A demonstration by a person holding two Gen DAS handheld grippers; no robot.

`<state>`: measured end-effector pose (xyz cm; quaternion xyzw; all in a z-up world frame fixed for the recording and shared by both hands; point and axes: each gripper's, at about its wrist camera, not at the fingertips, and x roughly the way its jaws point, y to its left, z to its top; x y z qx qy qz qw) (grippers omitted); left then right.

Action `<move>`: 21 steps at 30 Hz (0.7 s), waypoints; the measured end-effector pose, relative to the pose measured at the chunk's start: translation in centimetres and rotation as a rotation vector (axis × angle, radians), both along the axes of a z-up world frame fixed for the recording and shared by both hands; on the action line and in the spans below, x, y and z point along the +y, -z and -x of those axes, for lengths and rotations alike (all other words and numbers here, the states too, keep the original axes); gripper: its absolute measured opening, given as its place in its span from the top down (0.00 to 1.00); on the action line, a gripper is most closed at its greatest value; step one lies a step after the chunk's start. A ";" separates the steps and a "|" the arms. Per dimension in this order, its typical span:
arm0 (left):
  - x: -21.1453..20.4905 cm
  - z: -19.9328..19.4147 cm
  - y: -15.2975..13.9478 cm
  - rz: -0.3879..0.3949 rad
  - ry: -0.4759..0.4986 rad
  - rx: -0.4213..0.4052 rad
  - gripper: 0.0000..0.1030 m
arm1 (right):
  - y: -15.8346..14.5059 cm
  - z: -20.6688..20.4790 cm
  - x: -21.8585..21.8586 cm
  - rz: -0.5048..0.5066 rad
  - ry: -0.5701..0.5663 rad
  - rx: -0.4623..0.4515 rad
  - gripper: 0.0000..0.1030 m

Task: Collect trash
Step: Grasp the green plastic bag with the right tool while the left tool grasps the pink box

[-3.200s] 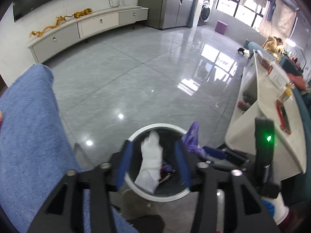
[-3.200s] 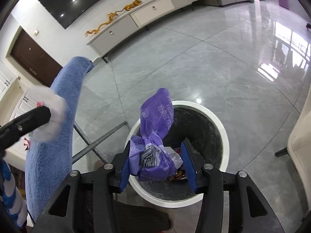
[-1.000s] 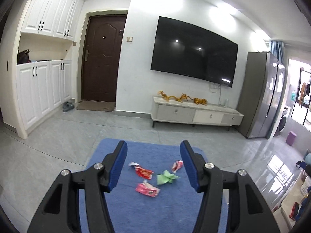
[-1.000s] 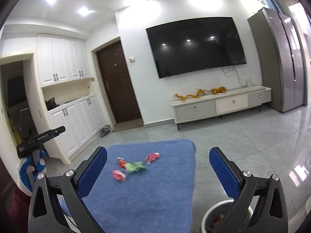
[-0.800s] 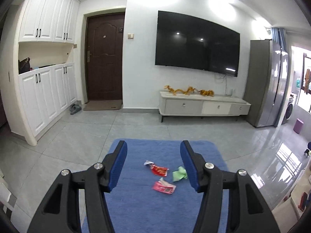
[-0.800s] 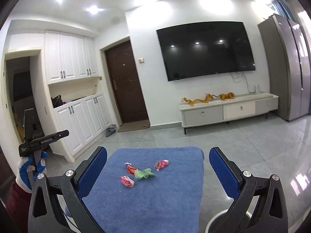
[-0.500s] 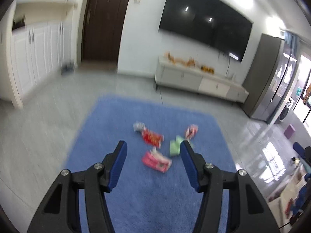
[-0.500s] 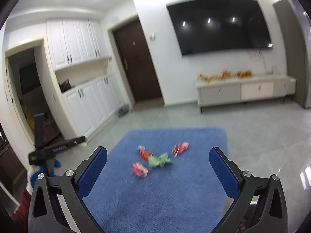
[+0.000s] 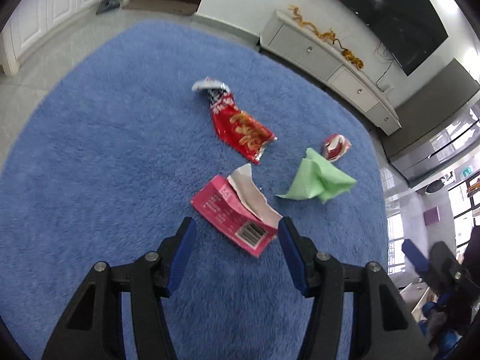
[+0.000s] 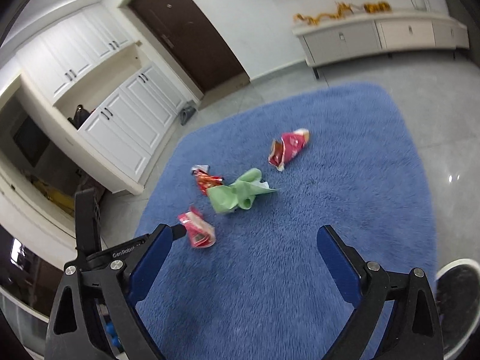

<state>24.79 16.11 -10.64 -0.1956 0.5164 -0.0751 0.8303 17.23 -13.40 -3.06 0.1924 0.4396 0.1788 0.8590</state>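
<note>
Several pieces of trash lie on a blue rug (image 9: 90,165). My left gripper (image 9: 237,240) is open and empty, just short of a torn pink packet (image 9: 234,210). Beyond it lie a red snack bag (image 9: 240,129), a crumpled green paper (image 9: 315,177) and a small red wrapper (image 9: 334,147). My right gripper (image 10: 243,249) is wide open and empty above the rug (image 10: 330,195). In its view are the green paper (image 10: 237,193), the pink packet (image 10: 198,231), the red snack bag (image 10: 207,180) and the small red wrapper (image 10: 288,147).
The white rim of the trash bin (image 10: 459,273) shows at the lower right of the right wrist view, off the rug. A low white TV cabinet (image 9: 327,57) stands beyond the rug. White cupboards (image 10: 120,120) and a dark door (image 10: 189,30) line the far wall.
Both grippers have left the bin, where the white tissue and purple bag were held, swung to the rug and dropped toward the trash. The left one now sits close over the pink packet.
</note>
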 end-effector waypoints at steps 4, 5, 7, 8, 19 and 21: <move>-0.7 -1.4 1.2 0.026 0.009 0.022 0.46 | 2.9 -2.9 1.0 -0.038 -0.010 0.057 0.06; -0.7 -1.7 1.4 0.030 0.010 0.024 0.46 | 3.7 -3.6 1.4 -0.053 -0.014 0.070 0.06; -1.0 -2.2 1.4 0.023 0.013 0.017 0.46 | 4.8 -4.8 2.0 -0.087 -0.016 0.094 0.07; -1.1 -2.6 1.4 0.022 0.017 0.017 0.46 | 5.3 -5.3 2.2 -0.101 -0.016 0.102 0.08; -2.1 -3.7 1.4 -0.072 0.039 -0.055 0.60 | 9.7 -10.2 2.6 -0.276 0.032 0.186 0.28; -1.9 -3.5 1.4 -0.066 0.037 -0.062 0.62 | 9.9 -10.7 3.1 -0.287 0.024 0.187 0.28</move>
